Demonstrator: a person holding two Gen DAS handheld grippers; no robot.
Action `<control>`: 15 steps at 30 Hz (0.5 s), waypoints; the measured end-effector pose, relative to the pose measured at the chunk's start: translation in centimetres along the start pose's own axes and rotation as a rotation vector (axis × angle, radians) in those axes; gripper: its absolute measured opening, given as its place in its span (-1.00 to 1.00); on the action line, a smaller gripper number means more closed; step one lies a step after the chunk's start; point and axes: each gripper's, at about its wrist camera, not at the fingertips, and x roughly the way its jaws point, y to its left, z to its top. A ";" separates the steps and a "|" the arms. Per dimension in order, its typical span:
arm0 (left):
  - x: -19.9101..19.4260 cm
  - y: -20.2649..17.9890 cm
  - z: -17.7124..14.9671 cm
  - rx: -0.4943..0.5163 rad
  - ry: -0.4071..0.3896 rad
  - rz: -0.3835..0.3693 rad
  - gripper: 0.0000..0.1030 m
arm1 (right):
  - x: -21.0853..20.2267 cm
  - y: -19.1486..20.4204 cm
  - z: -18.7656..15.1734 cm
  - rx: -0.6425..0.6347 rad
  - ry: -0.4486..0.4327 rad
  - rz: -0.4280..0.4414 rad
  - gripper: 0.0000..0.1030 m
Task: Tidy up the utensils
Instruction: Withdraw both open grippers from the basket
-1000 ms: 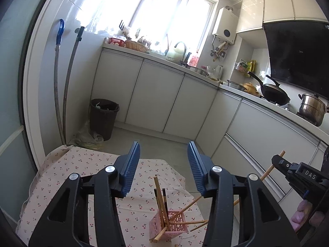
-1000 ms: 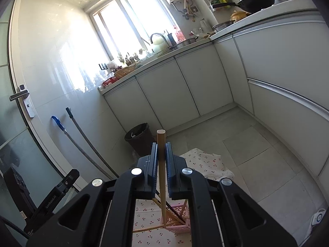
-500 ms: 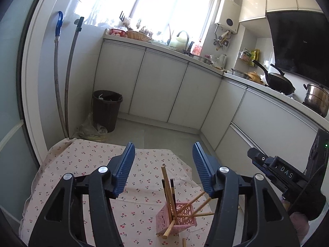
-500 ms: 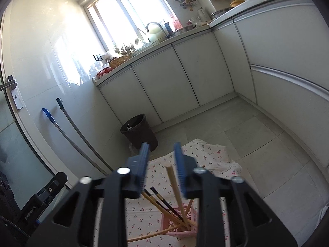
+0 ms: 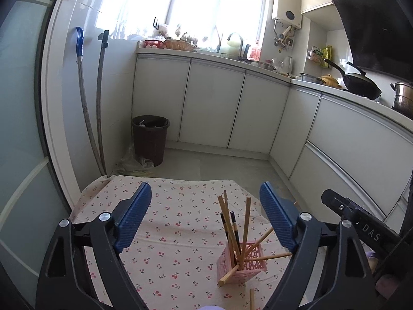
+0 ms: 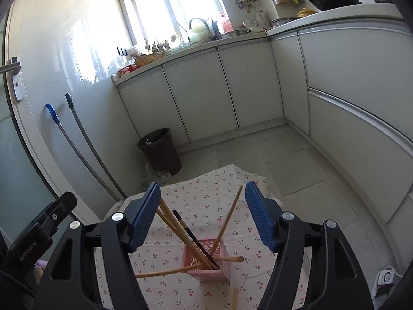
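Released from the right gripper (image 6: 202, 217), whose jaws have just been opening and now stand apart and empty, the wooden chopstick (image 6: 227, 222) leans in the pink basket (image 6: 209, 263) below the fingers on the cherry-print cloth (image 6: 206, 196); the left gripper (image 5: 205, 218), jaws also just opened wide, holds nothing above it
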 end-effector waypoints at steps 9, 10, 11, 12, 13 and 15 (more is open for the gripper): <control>-1.4 0.2 -2.6 0.056 0.022 0.065 0.84 | -0.1 -1.2 -3.5 -0.021 0.095 -0.074 0.70; -1.5 0.3 -2.9 0.061 0.030 0.070 0.85 | -0.4 -1.4 -3.9 -0.017 0.099 -0.077 0.75; -1.6 0.5 -3.2 0.062 0.037 0.075 0.86 | -0.6 -1.7 -4.2 -0.011 0.105 -0.078 0.76; -1.7 0.6 -3.4 0.062 0.045 0.079 0.86 | -0.8 -1.9 -4.5 -0.004 0.112 -0.078 0.79; -1.7 0.9 -3.8 0.059 0.056 0.083 0.86 | -1.1 -2.1 -4.8 0.002 0.118 -0.077 0.81; -1.7 1.5 -4.6 0.050 0.088 0.095 0.86 | -1.7 -2.8 -5.4 0.019 0.130 -0.076 0.82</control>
